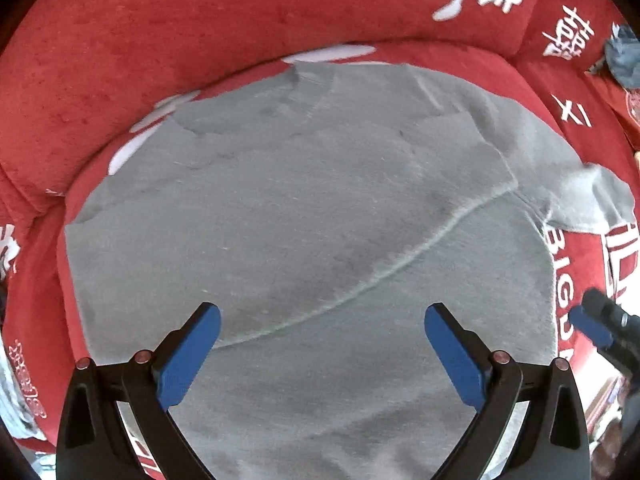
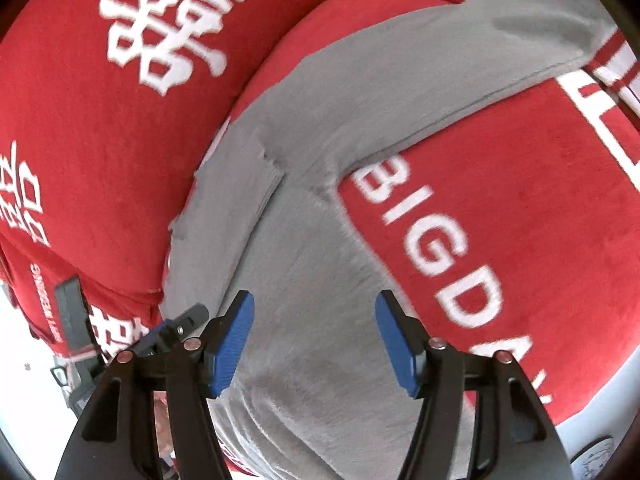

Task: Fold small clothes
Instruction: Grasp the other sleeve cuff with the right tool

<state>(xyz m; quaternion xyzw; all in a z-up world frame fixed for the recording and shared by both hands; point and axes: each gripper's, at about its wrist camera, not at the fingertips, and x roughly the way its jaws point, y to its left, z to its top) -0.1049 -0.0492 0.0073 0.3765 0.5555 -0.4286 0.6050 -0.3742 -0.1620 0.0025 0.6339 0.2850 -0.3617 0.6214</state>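
While a grey fleece garment (image 1: 304, 208) lies spread flat on the seat of a red sofa cover (image 1: 132, 52) printed with white characters, the left gripper (image 1: 322, 312) hangs above it, blue-padded jaws at their widest, nothing between them. One sleeve (image 2: 420, 68) stretches away across the cushion. The right gripper (image 2: 314, 304) hovers over the garment's edge beside the white "BIG DAY" lettering (image 2: 432, 248), its jaws partly apart and empty.
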